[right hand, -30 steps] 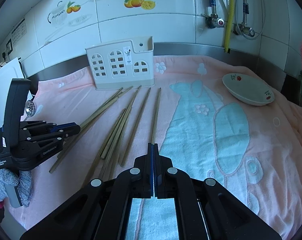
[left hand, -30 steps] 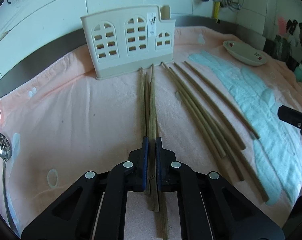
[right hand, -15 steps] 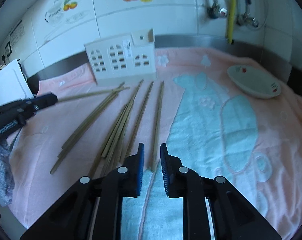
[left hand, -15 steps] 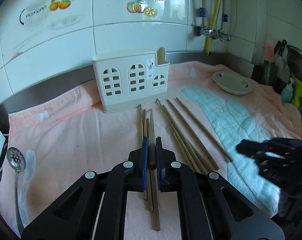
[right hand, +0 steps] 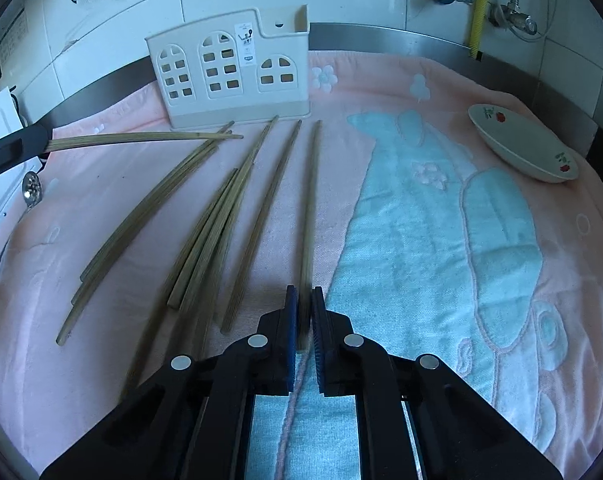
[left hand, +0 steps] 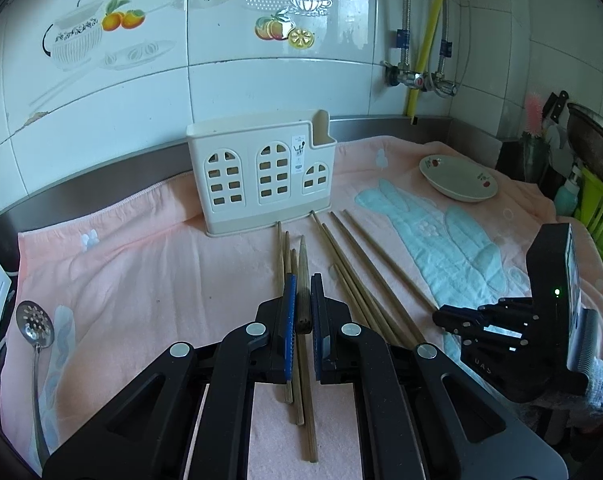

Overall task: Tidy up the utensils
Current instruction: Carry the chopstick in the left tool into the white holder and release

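Several bamboo chopsticks [right hand: 217, 216] lie on a pink and blue towel in front of a cream utensil holder [right hand: 229, 76] [left hand: 261, 176]. My left gripper [left hand: 302, 280] is shut on one chopstick [left hand: 303, 264], held clear above the loose ones. In the right wrist view that chopstick [right hand: 141, 138] juts rightward from the left gripper [right hand: 41, 140]. My right gripper [right hand: 303, 292] sits low on the towel. Its jaws are closing, with the near end of the rightmost chopstick [right hand: 310, 208] between the pads. The right gripper [left hand: 441, 316] also shows at the right of the left wrist view.
A slotted metal spoon [left hand: 33, 324] [right hand: 31, 186] lies at the towel's left edge. A white dish with red fruit marks [left hand: 457, 178] [right hand: 521, 148] sits at the back right. Tiled wall and pipes stand behind; a green basket [left hand: 601, 224] is at far right.
The left gripper has risen with its chopstick off the towel. The right gripper opened, came down over the rightmost chopstick's near end and narrowed onto it.
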Motion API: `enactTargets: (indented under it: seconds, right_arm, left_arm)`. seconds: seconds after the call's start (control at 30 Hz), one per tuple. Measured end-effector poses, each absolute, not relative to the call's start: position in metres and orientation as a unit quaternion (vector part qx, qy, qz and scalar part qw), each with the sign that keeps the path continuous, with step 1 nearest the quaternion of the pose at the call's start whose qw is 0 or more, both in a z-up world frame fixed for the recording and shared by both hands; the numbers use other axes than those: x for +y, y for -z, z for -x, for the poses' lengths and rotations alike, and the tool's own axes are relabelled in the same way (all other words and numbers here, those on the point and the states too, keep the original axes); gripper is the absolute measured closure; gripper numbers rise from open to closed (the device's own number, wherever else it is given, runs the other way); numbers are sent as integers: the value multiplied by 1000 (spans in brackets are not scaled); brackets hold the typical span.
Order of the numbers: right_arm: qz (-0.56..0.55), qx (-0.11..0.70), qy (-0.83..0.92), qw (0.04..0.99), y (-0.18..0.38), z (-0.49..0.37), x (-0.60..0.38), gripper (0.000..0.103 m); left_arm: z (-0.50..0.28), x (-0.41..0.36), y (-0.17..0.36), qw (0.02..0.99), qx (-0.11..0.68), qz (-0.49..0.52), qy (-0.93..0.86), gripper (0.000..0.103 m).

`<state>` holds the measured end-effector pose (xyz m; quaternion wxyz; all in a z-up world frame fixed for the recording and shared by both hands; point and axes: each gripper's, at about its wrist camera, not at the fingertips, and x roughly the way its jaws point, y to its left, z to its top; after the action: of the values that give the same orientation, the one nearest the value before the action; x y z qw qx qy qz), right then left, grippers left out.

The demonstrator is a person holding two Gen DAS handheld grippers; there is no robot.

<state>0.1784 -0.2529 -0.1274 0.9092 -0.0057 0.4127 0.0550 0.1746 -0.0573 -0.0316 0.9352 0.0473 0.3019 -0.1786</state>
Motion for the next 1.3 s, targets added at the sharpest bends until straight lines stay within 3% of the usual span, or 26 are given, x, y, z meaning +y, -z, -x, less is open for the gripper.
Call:
enactTargets:
  seconds: [0.17, 0.5, 1.3]
  right_arm:
    - [13, 381, -48, 923, 107, -164, -258, 97]
    - [29, 280, -68, 957, 10, -143, -266, 97]
    - [56, 281, -128, 949, -142, -260, -252, 97]
  left_arm:
    - [-173, -52, 23, 936, 302, -36, 180, 97]
    - [-171, -43, -3, 937, 298, -27, 178, 97]
    - [-221, -44, -97, 945, 274, -52, 173, 97]
